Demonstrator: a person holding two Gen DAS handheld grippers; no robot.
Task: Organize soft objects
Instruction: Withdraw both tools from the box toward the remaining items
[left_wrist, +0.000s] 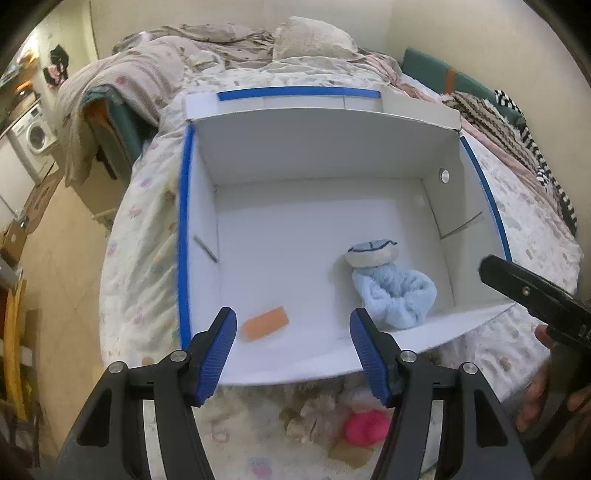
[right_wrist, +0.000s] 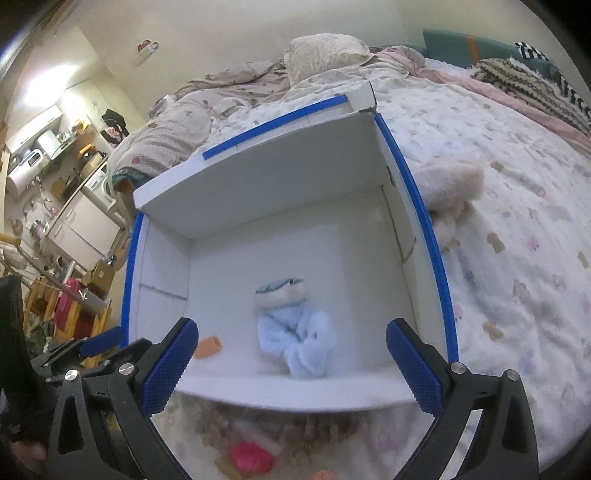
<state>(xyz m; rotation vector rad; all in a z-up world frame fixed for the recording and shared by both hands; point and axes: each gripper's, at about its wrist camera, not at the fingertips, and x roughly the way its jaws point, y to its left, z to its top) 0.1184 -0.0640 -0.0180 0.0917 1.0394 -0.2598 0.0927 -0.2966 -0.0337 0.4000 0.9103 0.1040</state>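
Bed (left_wrist: 155, 221), white box (left_wrist: 314, 155), blue plush (left_wrist: 391, 288) inside, both grippers empty

bed (right_wrist: 517, 229) | on it: white box (left_wrist: 317, 147), cream plush (right_wrist: 452, 181), pink toy (left_wrist: 365, 426)

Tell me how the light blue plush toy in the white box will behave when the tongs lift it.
The light blue plush toy lies crumpled on the floor of the white box, so it will probably sag and dangle. Its fluffy pile suggests it is light and will compress. Both tongs, left and right, are open.
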